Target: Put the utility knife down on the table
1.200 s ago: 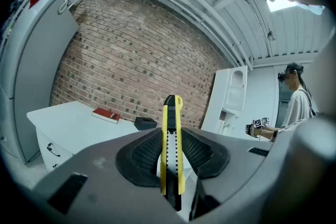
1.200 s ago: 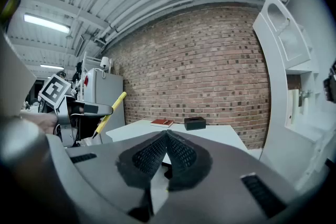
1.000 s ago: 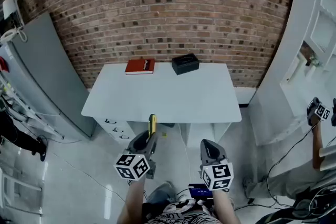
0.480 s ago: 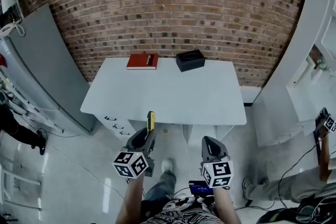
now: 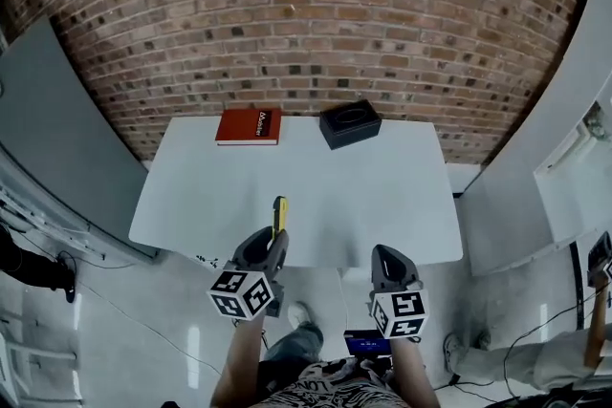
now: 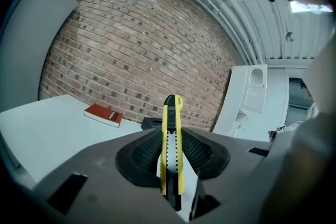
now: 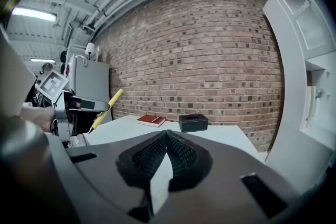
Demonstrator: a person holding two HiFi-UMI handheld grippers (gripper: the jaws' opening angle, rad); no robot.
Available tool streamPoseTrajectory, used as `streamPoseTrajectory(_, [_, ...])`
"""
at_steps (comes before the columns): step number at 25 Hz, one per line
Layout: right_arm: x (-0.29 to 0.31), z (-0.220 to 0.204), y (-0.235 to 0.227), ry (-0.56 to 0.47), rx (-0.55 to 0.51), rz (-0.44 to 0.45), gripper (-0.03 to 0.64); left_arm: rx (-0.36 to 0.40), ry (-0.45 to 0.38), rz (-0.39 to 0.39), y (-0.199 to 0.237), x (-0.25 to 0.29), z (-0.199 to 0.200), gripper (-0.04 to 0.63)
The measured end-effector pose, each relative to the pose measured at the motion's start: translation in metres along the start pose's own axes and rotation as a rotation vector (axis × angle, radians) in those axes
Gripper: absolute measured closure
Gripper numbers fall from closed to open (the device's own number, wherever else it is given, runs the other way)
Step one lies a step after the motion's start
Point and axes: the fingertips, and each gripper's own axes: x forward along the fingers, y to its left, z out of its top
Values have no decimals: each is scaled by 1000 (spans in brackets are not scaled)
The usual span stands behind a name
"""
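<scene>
Two grippers show at the bottom of the head view. The left gripper point(image 5: 272, 246) is clamped on a yellow utility knife point(image 5: 278, 213). In the left gripper view the ribbed pads press on both sides of the knife point(image 6: 171, 149), which stands up toward 12 o'clock. Its lower end goes down between the jaws and is hidden there, and I cannot tell if any blade is out. The right gripper point(image 7: 165, 136) has its jaws together at the tips, with nothing between them.

The knife is in the air, not on the table point(image 5: 316, 186). In the head view it is over the near edge, at about 6 o'clock from the table's middle. In the right gripper view the knife point(image 7: 105, 107) leans toward 1 o'clock, and its lower part is behind the left gripper's body.

On the table a red book point(image 5: 248, 125) lies at 11 o'clock and a black box point(image 5: 349, 123) at 1 o'clock, both near the brick wall point(image 5: 306, 14). The words on the book are too small to read. The person's hands are behind the marker cubes, and the bottom edge cuts off the body.
</scene>
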Motion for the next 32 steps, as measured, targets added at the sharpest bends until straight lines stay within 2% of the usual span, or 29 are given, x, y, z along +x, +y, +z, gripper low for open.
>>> streamPoseTrajectory(7, [92, 26, -6, 25, 13, -30, 615, -2, 37, -24, 65, 71, 32, 476])
streamPoseTrajectory(13, [119, 51, -4, -26, 72, -22, 615, -21, 50, -26, 93, 94, 35, 476])
streamPoseTrajectory(32, [174, 50, -18, 25, 60, -23, 615, -55, 63, -39, 118, 147, 46, 476])
